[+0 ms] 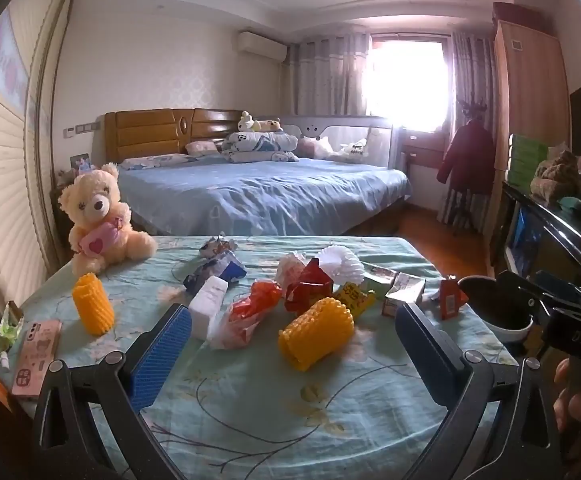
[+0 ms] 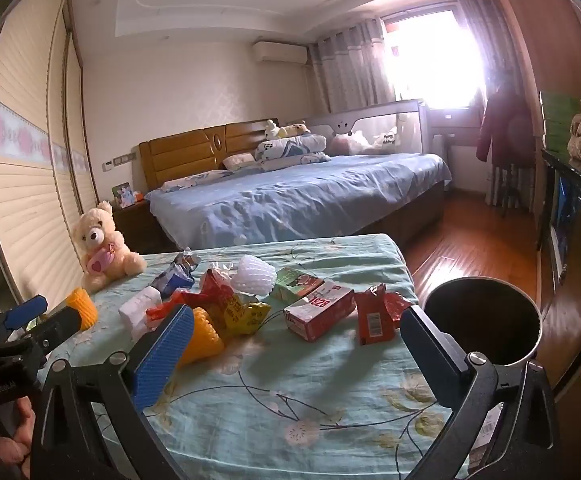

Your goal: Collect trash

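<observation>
Where frame edges cut it, bin half-seen, phone clipped.

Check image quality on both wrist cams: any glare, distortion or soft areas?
Left wrist: window blown out, washing over the curtains; heavy fisheye bend on the wall panels; table and trash evenly lit and sharp. Right wrist: same window glare, flare spilling toward the hanging coat; trash bin interior dark; soft shadows beside the cartons.

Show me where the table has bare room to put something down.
Bare cloth lies along the near edge of the table, between the two tools and in front of the yellow foam net. A smaller patch sits right of the teddy bear. The middle, from white foam block to red carton, is crowded.
</observation>
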### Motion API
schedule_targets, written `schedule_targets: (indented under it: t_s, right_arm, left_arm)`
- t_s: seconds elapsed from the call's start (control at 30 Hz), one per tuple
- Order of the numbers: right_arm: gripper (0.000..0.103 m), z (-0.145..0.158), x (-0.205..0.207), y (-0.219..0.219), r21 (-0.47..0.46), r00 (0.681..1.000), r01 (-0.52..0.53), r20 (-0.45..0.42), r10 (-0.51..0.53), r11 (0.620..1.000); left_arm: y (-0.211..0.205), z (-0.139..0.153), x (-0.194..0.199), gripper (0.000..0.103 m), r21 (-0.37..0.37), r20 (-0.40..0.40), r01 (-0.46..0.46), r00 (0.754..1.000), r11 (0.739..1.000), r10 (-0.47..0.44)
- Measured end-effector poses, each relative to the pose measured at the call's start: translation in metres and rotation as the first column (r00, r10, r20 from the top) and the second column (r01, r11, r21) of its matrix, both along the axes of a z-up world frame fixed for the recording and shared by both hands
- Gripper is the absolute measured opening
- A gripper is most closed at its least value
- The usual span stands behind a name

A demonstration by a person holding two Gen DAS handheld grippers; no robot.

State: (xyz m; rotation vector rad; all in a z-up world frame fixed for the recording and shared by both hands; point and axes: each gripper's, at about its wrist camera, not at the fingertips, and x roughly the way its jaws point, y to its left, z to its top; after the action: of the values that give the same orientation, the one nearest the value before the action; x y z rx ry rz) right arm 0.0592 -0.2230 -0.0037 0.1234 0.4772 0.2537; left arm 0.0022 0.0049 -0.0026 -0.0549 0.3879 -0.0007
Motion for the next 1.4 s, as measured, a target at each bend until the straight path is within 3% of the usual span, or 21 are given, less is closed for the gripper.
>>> schedule_targets:
  t_s: [1.4]
  right_arm:
    - [0.103, -0.0011, 0.0000, 0.0036, 0.004, 1.000, -0.005, -0.009, 0.005, 1.000]
  left_arm:
    - [0.0009, -0.0008, 0.0043, 0.102, -0.010, -0.016, 0.002, 1.000, 1.000, -0.002]
